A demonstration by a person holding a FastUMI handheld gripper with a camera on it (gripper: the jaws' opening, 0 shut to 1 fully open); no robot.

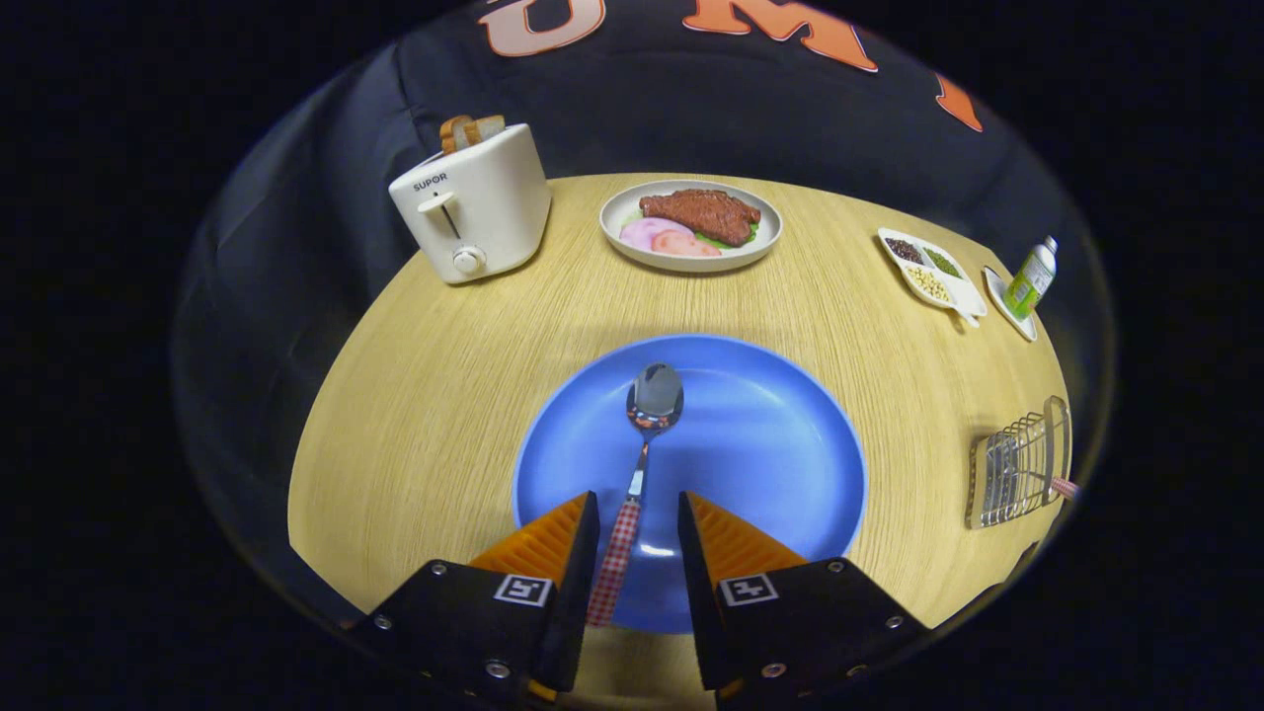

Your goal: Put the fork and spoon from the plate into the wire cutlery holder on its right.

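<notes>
- Between the two orange fingers (pixel 553 538) of the tongs (pixel 638 513) runs the red-checked handle of the spoon (pixel 642 464); the fingers stand apart on either side of it, with a gap showing on the right side, so the tongs are spread and not pinching.
- Just ahead of the fingertips, the spoon's shiny bowl points away from the tongs and lies near the middle of the blue plate (pixel 770 444).
- The plate sits on the pale wooden table (pixel 444 395), its near rim passing under the fingers.
- Off to the right of the tongs, well apart from the plate, stands the wire cutlery holder (pixel 1017 464); a red-checked handle (pixel 1065 486) pokes out of its far side, though what utensil it belongs to cannot be told.
- Between plate and holder lies bare tabletop, nothing standing in the way.
- Beyond the plate, straight ahead, is a pale dish of meat and sliced food (pixel 691 225).
- Ahead and to the left stands a white toaster (pixel 474 207) with bread in its slot.
- Ahead and to the right are a divided dish of seeds or beans (pixel 928 269) and, just beside it, a small green bottle (pixel 1032 278) on a saucer.
</notes>
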